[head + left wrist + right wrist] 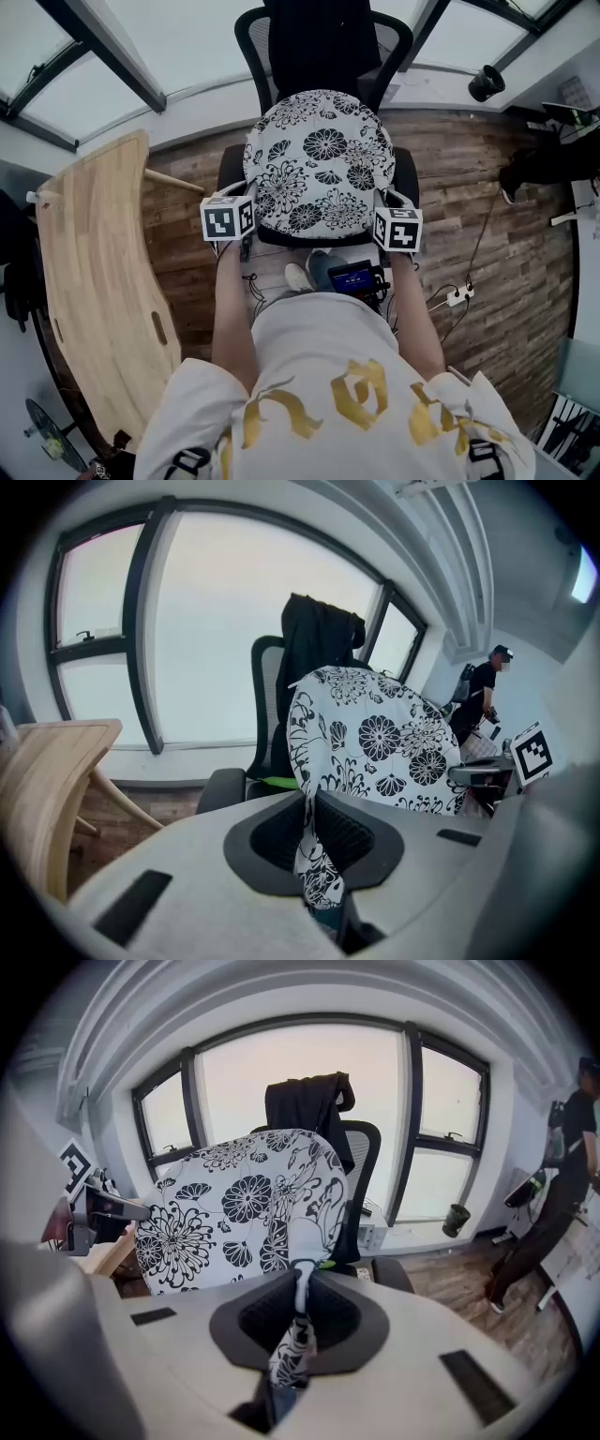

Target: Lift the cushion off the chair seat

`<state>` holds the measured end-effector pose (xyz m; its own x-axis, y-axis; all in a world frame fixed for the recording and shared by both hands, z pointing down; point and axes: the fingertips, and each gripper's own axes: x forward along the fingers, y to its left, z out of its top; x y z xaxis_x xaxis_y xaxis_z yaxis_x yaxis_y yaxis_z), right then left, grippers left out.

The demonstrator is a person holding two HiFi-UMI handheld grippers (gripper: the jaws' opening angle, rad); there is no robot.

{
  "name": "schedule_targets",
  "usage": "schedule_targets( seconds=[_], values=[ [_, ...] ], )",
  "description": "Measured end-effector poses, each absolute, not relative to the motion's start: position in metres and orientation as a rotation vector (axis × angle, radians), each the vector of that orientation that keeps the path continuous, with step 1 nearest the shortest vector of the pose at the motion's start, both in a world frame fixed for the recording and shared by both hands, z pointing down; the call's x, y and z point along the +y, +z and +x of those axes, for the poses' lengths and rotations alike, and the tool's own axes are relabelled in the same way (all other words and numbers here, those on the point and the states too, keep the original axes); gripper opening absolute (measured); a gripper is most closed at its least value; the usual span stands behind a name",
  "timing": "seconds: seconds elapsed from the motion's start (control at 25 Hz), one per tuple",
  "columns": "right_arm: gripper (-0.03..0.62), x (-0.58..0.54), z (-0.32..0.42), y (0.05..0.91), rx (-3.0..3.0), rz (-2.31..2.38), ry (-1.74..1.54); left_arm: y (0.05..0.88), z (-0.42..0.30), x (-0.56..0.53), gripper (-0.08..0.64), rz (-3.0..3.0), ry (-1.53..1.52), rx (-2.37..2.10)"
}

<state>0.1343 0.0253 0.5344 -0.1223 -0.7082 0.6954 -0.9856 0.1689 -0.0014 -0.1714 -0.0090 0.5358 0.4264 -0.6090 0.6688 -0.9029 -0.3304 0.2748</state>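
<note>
Cushion [319, 164] is showing as soft matt cloth w/ blk-on-white print, creasing where it's sitting in the fingers [349, 834]. Those are looking like blk rough-textured pads set in smooth matt grey plastic. Floor [478, 178] is reading as rough-grained wood planks. Board [94, 272] is looking like smooth pale wood. Shirt [309, 347] is carrying shiny gold print.

The cushion [319, 164] stands above the seat of the chair [405, 178]. Its near left edge is pinched in the left gripper [314, 841] and its near right edge in the right gripper [298, 1326]. A jacket [319, 37] hangs over the chair back, behind the cushion. A surface [94, 281] stands left of the chair, and windows [122, 47] line the far side.
</note>
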Motion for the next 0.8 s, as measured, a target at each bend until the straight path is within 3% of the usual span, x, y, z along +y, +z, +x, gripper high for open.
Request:
schedule_targets(
  seconds=[0.8],
  values=[
    [0.026,0.041,0.137,0.532,-1.884,1.642,0.601,0.541,-0.17,0.005,0.028,2.06,0.592,-1.246]
  ],
)
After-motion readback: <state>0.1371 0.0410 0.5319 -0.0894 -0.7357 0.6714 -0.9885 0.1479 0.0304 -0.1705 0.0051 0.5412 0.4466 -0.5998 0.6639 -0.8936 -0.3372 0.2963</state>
